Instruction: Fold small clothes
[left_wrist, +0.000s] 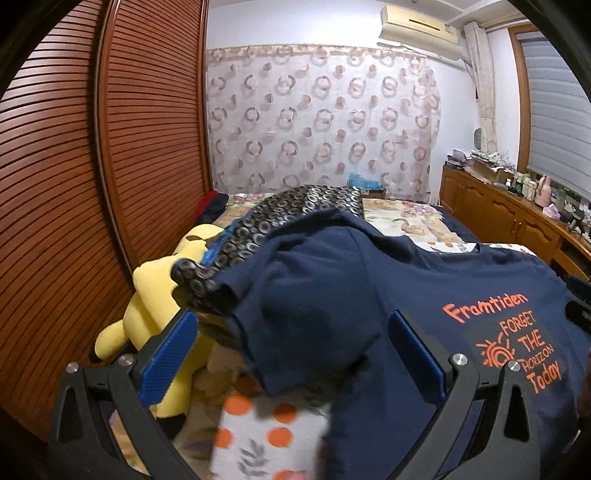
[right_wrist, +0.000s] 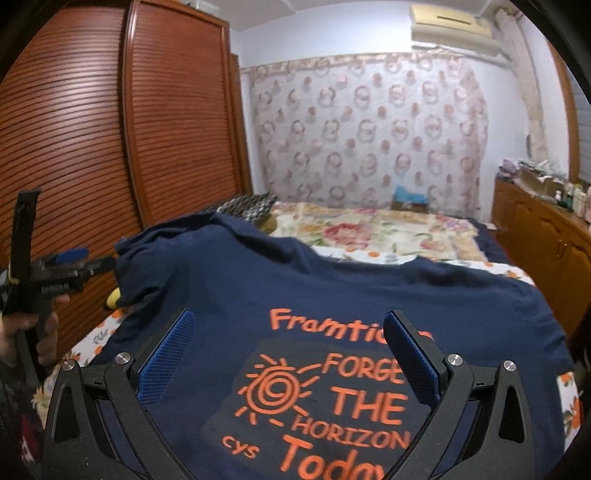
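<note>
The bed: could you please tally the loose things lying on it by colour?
Navy: 1, the T-shirt
Yellow: 1, the plush toy
Black with a ring pattern: 1, the cloth
Total: 3

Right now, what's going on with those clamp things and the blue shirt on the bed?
A person is folding a navy T-shirt on the bed, using a hand-held gripper in each hand. Both the left gripper and the right gripper are open over the shirt, gripping nothing. The shirt lies spread out, print up, with its left sleeve bunched and humped up. A yellow plush toy sits beside it near the wardrobe. No fold looks finished yet.
</note>
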